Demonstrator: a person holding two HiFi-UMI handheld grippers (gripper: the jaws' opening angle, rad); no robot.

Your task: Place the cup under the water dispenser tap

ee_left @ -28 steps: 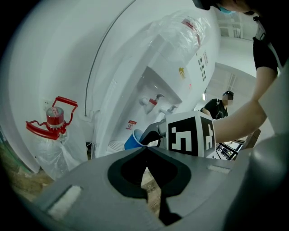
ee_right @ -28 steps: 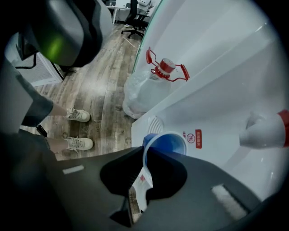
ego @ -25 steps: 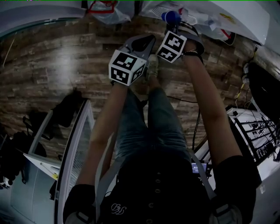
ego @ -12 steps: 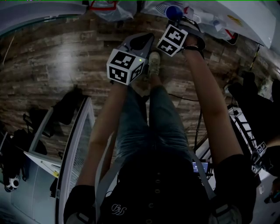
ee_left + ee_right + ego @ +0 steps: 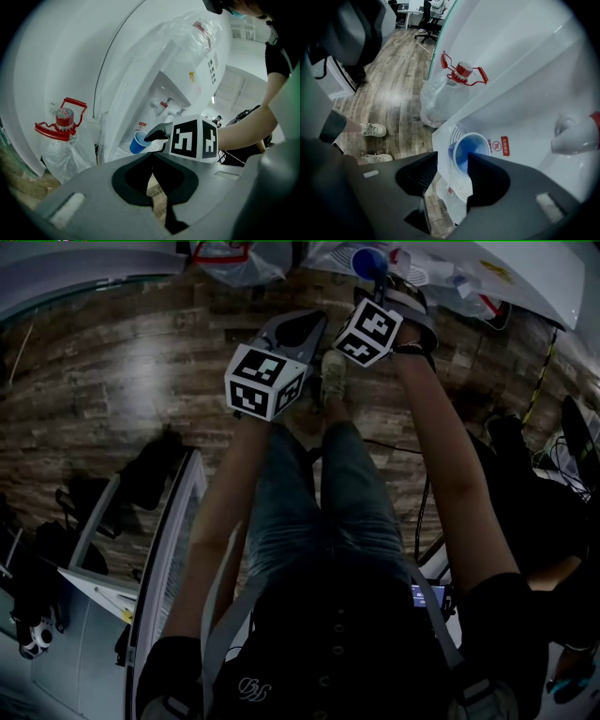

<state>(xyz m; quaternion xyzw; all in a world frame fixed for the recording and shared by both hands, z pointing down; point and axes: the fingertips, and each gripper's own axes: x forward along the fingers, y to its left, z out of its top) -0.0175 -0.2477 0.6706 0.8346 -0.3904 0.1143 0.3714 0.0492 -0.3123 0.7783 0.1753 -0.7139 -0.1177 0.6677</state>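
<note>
Blue cup (image 5: 468,150) sits upright on the ribbed white drip tray (image 5: 457,190) in the recess of the water dispenser (image 5: 525,89). In the right gripper view the tap (image 5: 574,136) is at the right edge of the frame, above the tray. In the left gripper view we see the cup (image 5: 137,142) lower left of the red tap lever (image 5: 164,104).

Right gripper (image 5: 452,161): jaws have just been opening and now stand wide apart. The cup is between them, with a clear gap on the left jaw's side. The right jaw overlaps the cup's edge in the frame, so we cannot tell whether it touches. From the left gripper view, the right gripper (image 5: 152,138) has its tips at the cup's rim.

Left gripper (image 5: 151,157): jaws closed together, nothing between them, held back from the dispenser in the lower centre of the frame.

A clear jug with a red cap and handle (image 5: 461,70) stands on the wooden floor (image 5: 393,93), just left of the dispenser.

Head view: both grippers are at top centre and the cup (image 5: 367,261) is at the very top edge.
</note>
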